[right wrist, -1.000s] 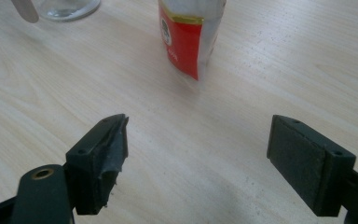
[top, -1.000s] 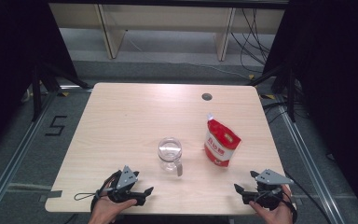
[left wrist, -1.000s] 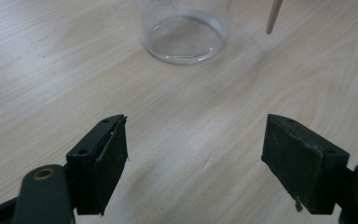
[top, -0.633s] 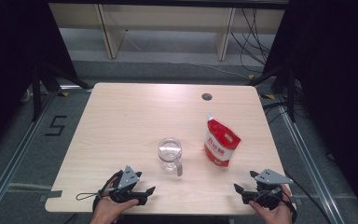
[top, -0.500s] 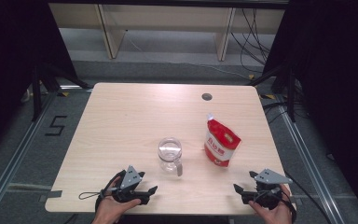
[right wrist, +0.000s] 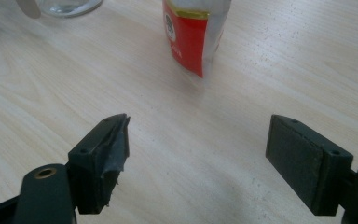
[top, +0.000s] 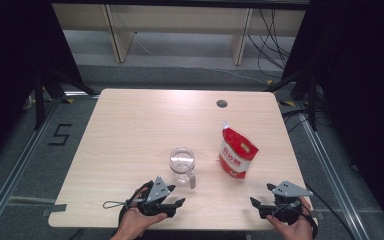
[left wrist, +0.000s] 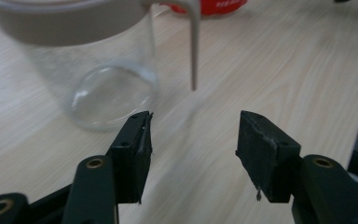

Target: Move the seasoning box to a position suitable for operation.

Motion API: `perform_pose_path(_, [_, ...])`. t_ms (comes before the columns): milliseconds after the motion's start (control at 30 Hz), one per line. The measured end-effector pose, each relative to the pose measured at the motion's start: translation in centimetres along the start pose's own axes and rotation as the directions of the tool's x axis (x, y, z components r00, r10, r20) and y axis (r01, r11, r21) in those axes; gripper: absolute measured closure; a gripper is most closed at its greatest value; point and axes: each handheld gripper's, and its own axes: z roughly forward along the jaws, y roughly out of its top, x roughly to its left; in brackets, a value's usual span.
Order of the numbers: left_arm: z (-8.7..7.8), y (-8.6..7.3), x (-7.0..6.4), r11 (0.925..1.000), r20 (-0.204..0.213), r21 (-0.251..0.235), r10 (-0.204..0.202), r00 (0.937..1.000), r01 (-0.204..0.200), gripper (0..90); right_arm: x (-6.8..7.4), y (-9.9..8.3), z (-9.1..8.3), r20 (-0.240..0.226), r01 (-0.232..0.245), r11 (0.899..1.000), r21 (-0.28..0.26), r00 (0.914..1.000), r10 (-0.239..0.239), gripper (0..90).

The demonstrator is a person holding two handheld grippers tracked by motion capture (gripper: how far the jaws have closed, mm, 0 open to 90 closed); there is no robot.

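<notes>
Both spread, empty: left gripper (top: pixel 176 206) at the pale wooden tabletop's (top: pixel 130 130) 6 o'clock edge, right gripper (top: pixel 258 205) at 5. Clear glass handled jar (top: pixel 182 165) near; its handle hangs close in the left gripper view.

Overhead light fell evenly on the pale table (top: pixel 130 130), leaving the surroundings beyond it dark. The glass cup (left wrist: pixel 88 60) looked soft and blurred up close, glare ringing its base. Only faint shadows lay beside the red pouch (right wrist: pixel 193 32).
</notes>
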Motion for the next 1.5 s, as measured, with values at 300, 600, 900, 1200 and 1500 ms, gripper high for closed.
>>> perform_pose_path(300, [2.5,1.3,-1.0,0.9997,-0.024,-0.013,0.021,0.9995,-0.021,53.6,0.0,-0.1,0.0,0.011,-0.003,1.000,0.000,0.9999,0.003,22.8])
perform_pose_path(600, [3.6,2.0,-0.7,0.9986,-0.076,0.002,0.053,0.9957,-0.053,63.2,0.1,0.0,0.1,-0.008,0.006,1.000,0.013,1.0000,-0.006,23.3])
perform_pose_path(900, [4.0,2.2,-0.3,0.9978,-0.091,-0.003,0.066,0.9936,-0.067,82.7,0.2,-0.1,0.2,-0.004,0.004,1.000,0.015,1.0000,-0.004,23.5])
perform_pose_path(1200, [3.0,2.1,0.7,0.9965,-0.014,-0.013,0.083,0.9965,-0.083,84.6,0.2,0.0,0.2,-0.008,0.006,1.000,0.009,0.9999,-0.006,23.6])
perform_pose_path(1500, [1.5,1.4,2.0,0.9976,0.065,-0.005,0.069,0.9955,-0.069,84.5,0.0,0.0,0.3,-0.011,0.022,1.000,0.008,0.9997,-0.022,23.7])
